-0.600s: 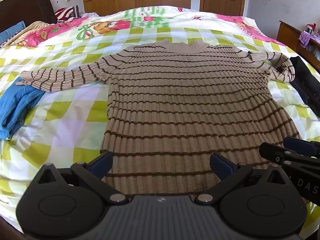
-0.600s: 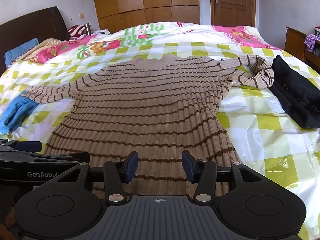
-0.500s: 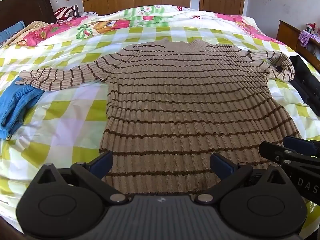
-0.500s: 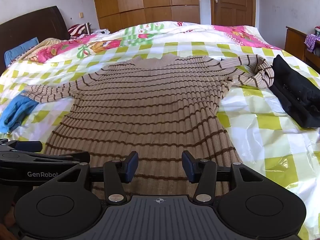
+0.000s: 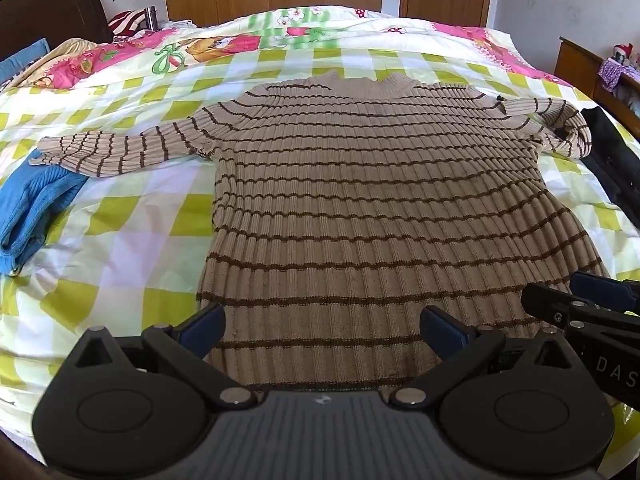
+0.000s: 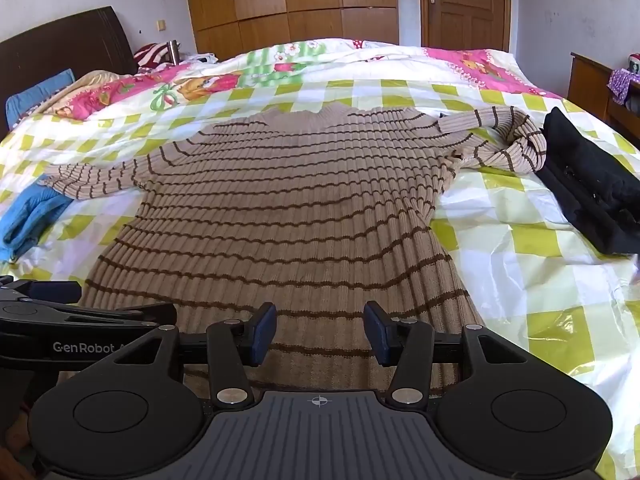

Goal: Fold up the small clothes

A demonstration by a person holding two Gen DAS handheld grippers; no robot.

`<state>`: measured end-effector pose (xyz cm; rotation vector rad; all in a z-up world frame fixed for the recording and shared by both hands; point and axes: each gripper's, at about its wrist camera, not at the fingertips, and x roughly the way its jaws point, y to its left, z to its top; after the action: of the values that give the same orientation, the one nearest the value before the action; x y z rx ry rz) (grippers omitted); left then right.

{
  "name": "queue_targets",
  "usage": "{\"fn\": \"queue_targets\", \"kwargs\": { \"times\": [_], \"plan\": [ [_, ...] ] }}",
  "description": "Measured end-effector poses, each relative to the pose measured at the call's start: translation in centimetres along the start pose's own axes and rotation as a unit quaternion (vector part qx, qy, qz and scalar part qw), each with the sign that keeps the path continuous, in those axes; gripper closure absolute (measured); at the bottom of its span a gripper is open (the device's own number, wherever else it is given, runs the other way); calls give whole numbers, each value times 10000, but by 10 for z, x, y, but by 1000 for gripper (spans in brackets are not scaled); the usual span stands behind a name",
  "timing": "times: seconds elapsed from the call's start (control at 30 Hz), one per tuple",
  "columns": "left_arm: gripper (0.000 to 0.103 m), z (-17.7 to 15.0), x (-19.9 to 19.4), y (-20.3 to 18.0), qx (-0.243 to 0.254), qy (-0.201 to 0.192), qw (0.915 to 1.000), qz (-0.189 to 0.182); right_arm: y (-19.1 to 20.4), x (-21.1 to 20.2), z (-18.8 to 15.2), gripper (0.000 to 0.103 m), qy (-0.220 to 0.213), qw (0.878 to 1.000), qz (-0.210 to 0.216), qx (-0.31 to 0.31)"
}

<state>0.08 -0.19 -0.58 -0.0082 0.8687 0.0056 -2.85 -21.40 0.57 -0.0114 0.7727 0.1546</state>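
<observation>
A tan ribbed sweater with thin brown stripes lies flat on the bed, collar away from me. Its left sleeve stretches out straight; the right sleeve is folded back on itself. My left gripper hovers open and wide over the hem with nothing between its fingers. My right gripper is open over the hem too, jaws narrower, nothing in them. Each gripper shows at the edge of the other's view.
A blue garment lies under the left cuff. A black garment lies right of the folded sleeve. The bed carries a yellow-checked cover. A headboard, wardrobe, door and a side cabinet ring the bed.
</observation>
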Motion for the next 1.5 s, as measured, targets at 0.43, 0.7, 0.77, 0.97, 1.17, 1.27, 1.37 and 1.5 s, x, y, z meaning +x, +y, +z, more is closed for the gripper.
{"fn": "queue_targets", "kwargs": {
  "times": [0.43, 0.7, 0.77, 0.97, 1.17, 1.27, 1.37, 1.5],
  "plan": [
    [0, 0, 0, 0, 18, -11, 10000, 11, 1, 1, 0, 55, 66, 10000, -50, -32],
    [0, 0, 0, 2, 30, -24, 10000, 19, 0, 1, -1, 55, 74, 9999, -71, -29],
    [0, 0, 0, 2, 27, -28, 10000, 20, 0, 2, -1, 55, 80, 9999, -71, -26],
    [0, 0, 0, 1, 25, -24, 10000, 19, -1, 3, -2, 55, 97, 9999, -85, -32],
    [0, 0, 1, 0, 35, -24, 10000, -2, -1, 4, -2, 55, 107, 9999, -101, -40],
    [0, 0, 1, -1, 40, -29, 10000, -16, 0, 4, -2, 55, 114, 9999, -112, -47],
    [0, 0, 1, -1, 41, -33, 10000, -14, -1, 5, -3, 54, 134, 9998, -139, -56],
    [0, 0, 1, -1, 42, -34, 10000, -13, -1, 5, -2, 54, 145, 9997, -203, -57]
  ]
}}
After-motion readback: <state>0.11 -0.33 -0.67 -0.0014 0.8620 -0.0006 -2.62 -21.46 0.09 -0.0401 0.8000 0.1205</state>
